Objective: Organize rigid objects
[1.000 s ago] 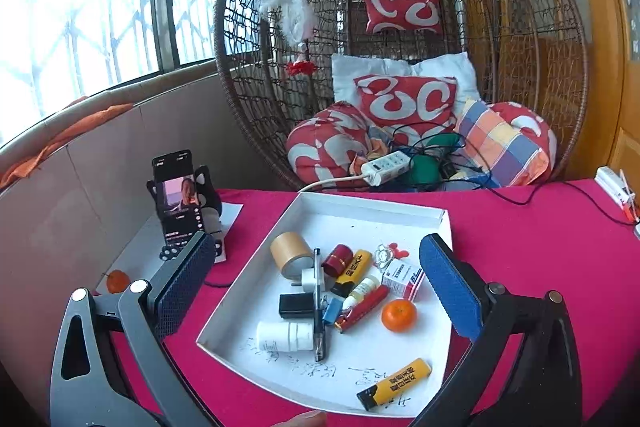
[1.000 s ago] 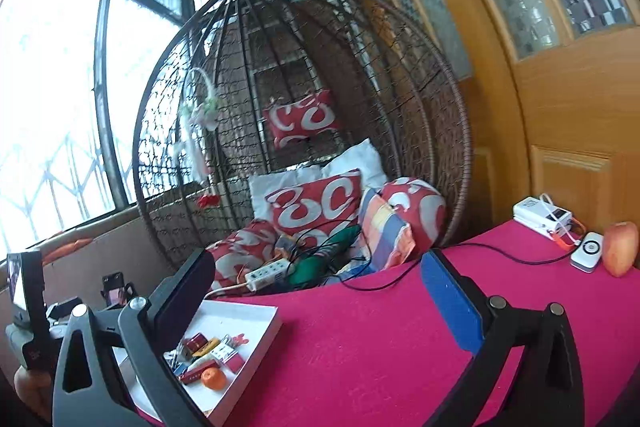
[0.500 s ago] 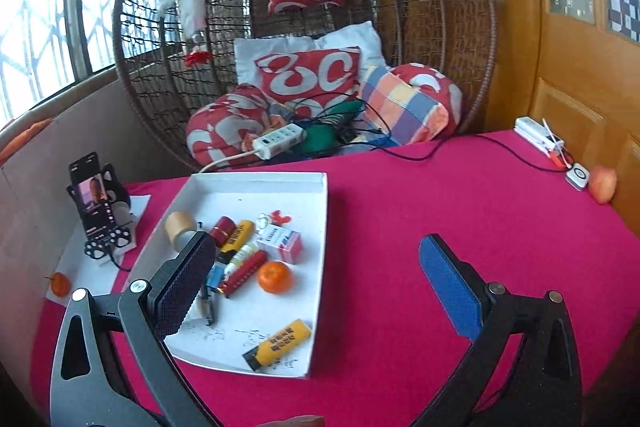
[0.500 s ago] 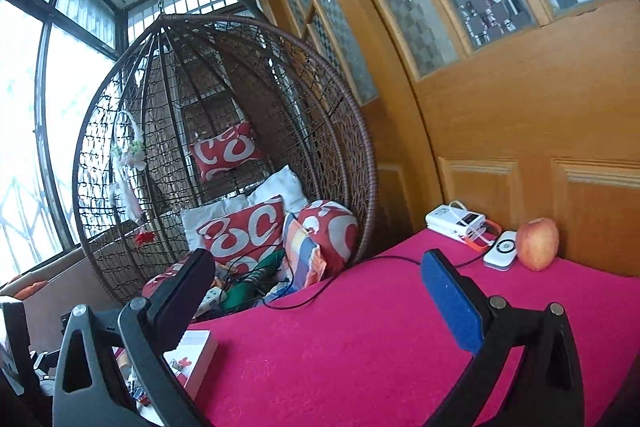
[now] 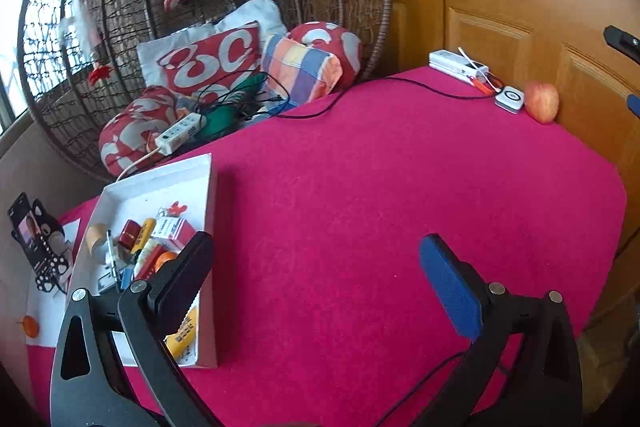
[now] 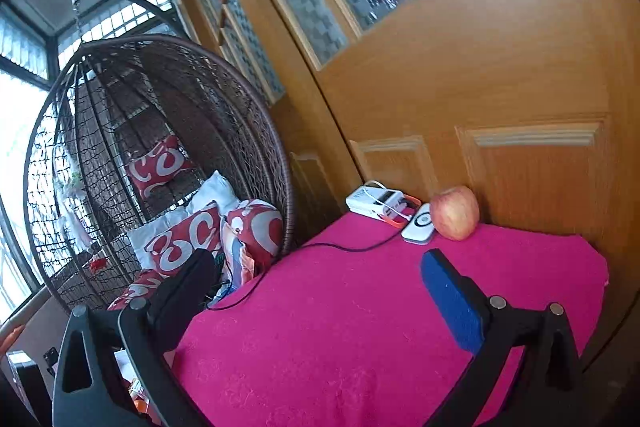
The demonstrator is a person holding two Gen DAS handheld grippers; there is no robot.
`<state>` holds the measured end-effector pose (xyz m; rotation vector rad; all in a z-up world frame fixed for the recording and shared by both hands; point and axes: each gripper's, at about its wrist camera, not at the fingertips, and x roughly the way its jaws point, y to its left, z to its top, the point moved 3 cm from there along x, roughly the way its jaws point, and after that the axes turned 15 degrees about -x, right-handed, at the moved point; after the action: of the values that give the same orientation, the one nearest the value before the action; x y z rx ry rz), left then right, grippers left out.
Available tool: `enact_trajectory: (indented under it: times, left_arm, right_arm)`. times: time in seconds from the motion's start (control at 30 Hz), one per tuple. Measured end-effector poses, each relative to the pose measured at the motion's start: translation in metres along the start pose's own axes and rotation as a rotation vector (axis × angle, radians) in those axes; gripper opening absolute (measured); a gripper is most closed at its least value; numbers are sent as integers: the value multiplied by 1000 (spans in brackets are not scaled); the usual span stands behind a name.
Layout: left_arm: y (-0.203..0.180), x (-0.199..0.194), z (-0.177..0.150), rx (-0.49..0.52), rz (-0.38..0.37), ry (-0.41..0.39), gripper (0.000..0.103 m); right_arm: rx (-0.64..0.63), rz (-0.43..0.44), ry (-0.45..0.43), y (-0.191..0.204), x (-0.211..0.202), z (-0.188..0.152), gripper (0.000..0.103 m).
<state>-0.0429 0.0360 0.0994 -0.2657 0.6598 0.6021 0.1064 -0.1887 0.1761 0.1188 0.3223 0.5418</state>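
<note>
A white tray (image 5: 209, 187) lies at the left of the pink tabletop (image 5: 380, 207). It holds several small items: a tape roll (image 5: 96, 233), a red cylinder (image 5: 130, 233), a small box (image 5: 173, 227), a mandarin (image 5: 165, 259) and a yellow marker (image 5: 185, 334). My left gripper (image 5: 316, 267) hovers open and empty over bare cloth just right of the tray, and its left finger covers part of the tray. My right gripper (image 6: 316, 279) is open and empty above the table's right half. It faces an apple (image 6: 456, 213) by the wooden door.
A white round device (image 6: 418, 229) and a power bank (image 6: 376, 203) with a black cable lie beside the apple (image 5: 542, 102). A wicker egg chair (image 5: 240, 27) full of cushions stands behind the table. A phone on a stand (image 5: 34, 239) sits at the far left.
Both views have swung to the right. The tray has slid from the middle to the left of the left wrist view. The apple and door now fill the right wrist view.
</note>
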Motion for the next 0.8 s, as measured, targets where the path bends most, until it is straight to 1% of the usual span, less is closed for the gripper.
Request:
enact_trajectory:
  times: [0.1, 0.2, 0.3, 0.4, 0.5, 0.8]
  left_arm:
    - [-21, 8, 0, 55, -24, -4, 103]
    - [-43, 19, 0, 97, -71, 20, 103]
    - [-60, 26, -1, 112, -112, 40, 103]
    - [-76, 28, -4, 127, -138, 49, 103]
    - [-87, 30, -8, 142, -146, 57, 103]
    - [-92, 39, -13, 148, -141, 85, 103]
  right_arm:
    - [19, -32, 17, -15, 0, -5, 103]
    - [4, -67, 16, -22, -3, -7, 103]
    - [-35, -112, 21, -25, -5, -9, 103]
    - [-56, -127, 22, -29, -5, -11, 103]
    - [-65, -133, 38, -32, -1, -13, 103]
    - [-58, -121, 96, -34, 11, -26, 103]
